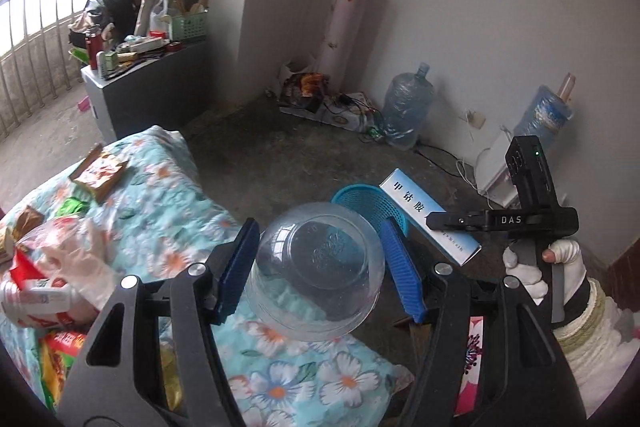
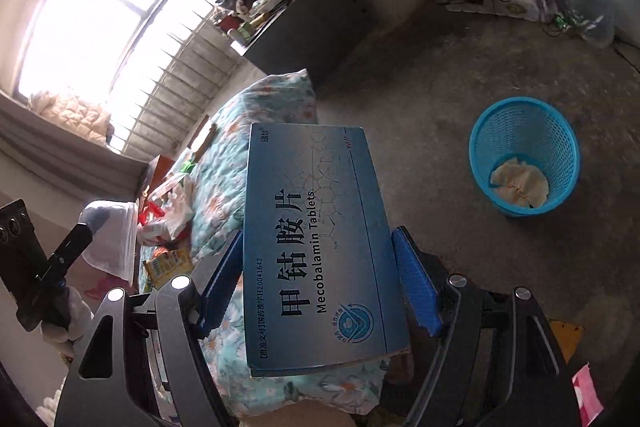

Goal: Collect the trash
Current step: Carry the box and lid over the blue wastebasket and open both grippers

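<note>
In the left wrist view the left gripper (image 1: 320, 259) is pinching a clear plastic bowl (image 1: 318, 273), which is sitting bottom-toward-camera in the lower middle of the frame with a blue pad pressing on each side. Just behind the bowl, slightly right of centre, the rim of the blue mesh wastebasket (image 1: 368, 199) is showing on the grey floor (image 1: 280, 155). To its right the right gripper (image 1: 448, 223) is holding a blue and white medicine box (image 1: 430, 215), with the person's white-gloved hand (image 1: 536, 267) wrapping the handle at the right edge. The bed (image 1: 160, 195), covered in a flowered quilt, is filling the lower left, and snack wrappers and a plastic bag (several are blurred) are lying on it.

In the right wrist view the right gripper (image 2: 318, 279) is clamping the medicine box (image 2: 316, 247) between its blue pads; the box is standing on end in the middle of the frame, and its label is reading "Mecobalamin Tablets". The wastebasket (image 2: 524, 155) is standing on the floor (image 2: 420, 87) at the right, well apart from the box, with a crumpled pale paper (image 2: 520, 183) lying inside it. At the left edge the left gripper (image 2: 80, 239) is carrying the bowl (image 2: 112, 239) beside the bed (image 2: 248, 147).
</note>
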Demonstrator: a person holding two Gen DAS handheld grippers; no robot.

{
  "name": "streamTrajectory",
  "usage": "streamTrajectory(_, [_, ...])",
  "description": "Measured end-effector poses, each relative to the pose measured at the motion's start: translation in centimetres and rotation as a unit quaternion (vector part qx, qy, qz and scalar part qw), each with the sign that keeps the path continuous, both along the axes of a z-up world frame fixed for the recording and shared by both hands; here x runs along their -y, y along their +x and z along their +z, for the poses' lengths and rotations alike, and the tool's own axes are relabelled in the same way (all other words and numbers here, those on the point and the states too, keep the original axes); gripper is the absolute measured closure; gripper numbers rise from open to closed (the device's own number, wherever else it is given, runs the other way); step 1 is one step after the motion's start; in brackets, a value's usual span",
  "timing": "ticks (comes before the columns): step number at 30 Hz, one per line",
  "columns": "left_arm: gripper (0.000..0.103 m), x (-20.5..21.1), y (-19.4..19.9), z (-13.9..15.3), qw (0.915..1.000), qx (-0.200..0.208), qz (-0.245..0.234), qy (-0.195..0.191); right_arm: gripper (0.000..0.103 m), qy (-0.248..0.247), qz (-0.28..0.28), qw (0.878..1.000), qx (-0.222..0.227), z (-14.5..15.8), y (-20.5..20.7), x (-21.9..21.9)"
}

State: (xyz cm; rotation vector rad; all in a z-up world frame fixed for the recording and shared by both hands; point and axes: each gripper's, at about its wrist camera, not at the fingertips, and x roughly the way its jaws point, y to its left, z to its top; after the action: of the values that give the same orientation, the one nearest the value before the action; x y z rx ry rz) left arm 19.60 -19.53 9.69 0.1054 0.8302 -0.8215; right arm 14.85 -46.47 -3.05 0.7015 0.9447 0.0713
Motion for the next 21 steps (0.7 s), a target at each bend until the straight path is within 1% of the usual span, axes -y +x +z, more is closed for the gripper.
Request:
streamTrajectory(3, [0.043, 6.5, 1.0, -2.2, 0.9987, -0.024, -0.043, 0.011, 0.031, 0.023, -0.047, 0.998, -0.02, -2.8, -0.7, 4.3])
streamTrajectory(7, [0.043, 14.3, 2.5, -5.8, 0.9945, -0.054, -0.085, 0.029, 0.031, 0.06, -0.109, 0.991, -0.047, -6.9, -1.2, 9.8])
streamTrajectory(12, [0.043, 22.5, 4.9, -9.9, 0.9905, -0.079, -0.108, 0.034, 0.031, 0.093, -0.178, 0.977, -0.072, -11.2, -0.2, 15.8])
streamTrajectory(15, [0.042, 26.6, 6.7, -12.5, 0.9904, -0.092, -0.1, 0.023, 0.03, 0.11, -0.217, 0.967, -0.077, -13.6, 1.1, 19.4])
streamTrajectory(16, [0.038, 27.8, 7.3, -13.5, 0.9898, -0.1, -0.099, 0.016, 0.029, 0.116, -0.23, 0.963, -0.078, -14.6, 1.7, 20.5])
streamTrajectory(17, [0.031, 28.9, 8.0, -14.4, 0.9895, -0.109, -0.095, 0.012, 0.024, 0.122, -0.24, 0.96, -0.079, -15.7, 2.3, 21.5])
streamTrajectory(19, [0.03, 30.3, 8.9, -16.3, 0.9899, -0.124, -0.066, 0.013, 0.024, 0.127, -0.263, 0.952, -0.09, -17.8, 2.9, 23.2])
streamTrajectory(21, [0.03, 30.6, 9.6, -17.4, 0.9877, -0.148, -0.048, 0.01, 0.024, 0.129, -0.277, 0.947, -0.097, -19.4, 3.2, 24.0])
